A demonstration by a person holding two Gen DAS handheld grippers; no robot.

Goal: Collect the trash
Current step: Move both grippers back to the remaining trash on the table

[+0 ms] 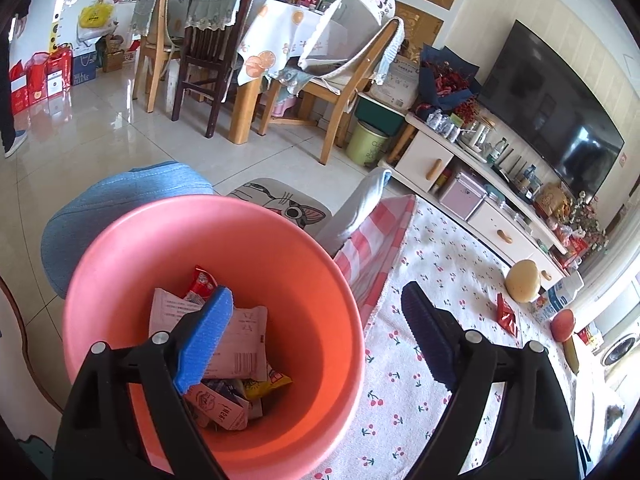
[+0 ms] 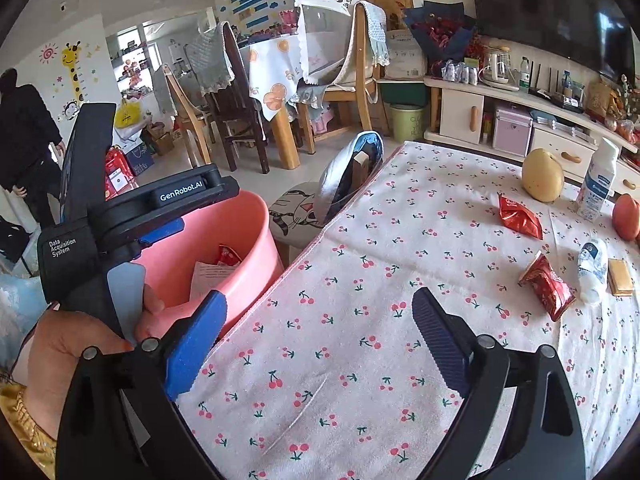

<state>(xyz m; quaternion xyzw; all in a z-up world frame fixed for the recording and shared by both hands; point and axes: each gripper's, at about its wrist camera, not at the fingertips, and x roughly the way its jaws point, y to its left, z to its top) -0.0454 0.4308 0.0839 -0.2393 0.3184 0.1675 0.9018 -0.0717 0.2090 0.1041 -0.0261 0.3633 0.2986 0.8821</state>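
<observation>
Left gripper [image 1: 316,324] spread wide and empty, hanging over the mouth of the pink bin [image 1: 120,248] at the near left edge of the table [image 2: 360,360]. Right gripper [image 2: 320,340] likewise spread wide, nothing between its jaws, poised above bare cherry-print cloth.

Inside the bin: a heap of flat paper packets, a red wrapper, a yellow one, a small carton.

Left on the table, far right: two red snack wrappers. Nearer wrapper [image 2: 546,290] crumpled and puffed, shiny foil with pale print, just beside a crushed white plastic bottle [image 2: 592,270] and a thin gold-coloured slab [image 2: 620,278]. Farther wrapper [image 2: 519,217] flatter, lying between the nearer one and a yellow pear [image 2: 542,176]. Upright white bottle [image 2: 598,184] and a red apple [image 2: 627,216] farther right, probably not trash.

Likely handling: wrappers very light, thin, slick, crackly; prone to sliding out of a loose pinch or skating across the cloth. Best taken at a raised crimped end or across the puffed middle, pads closing fully. Crushed bottle light and springy; best gripped across its flattened waist.
</observation>
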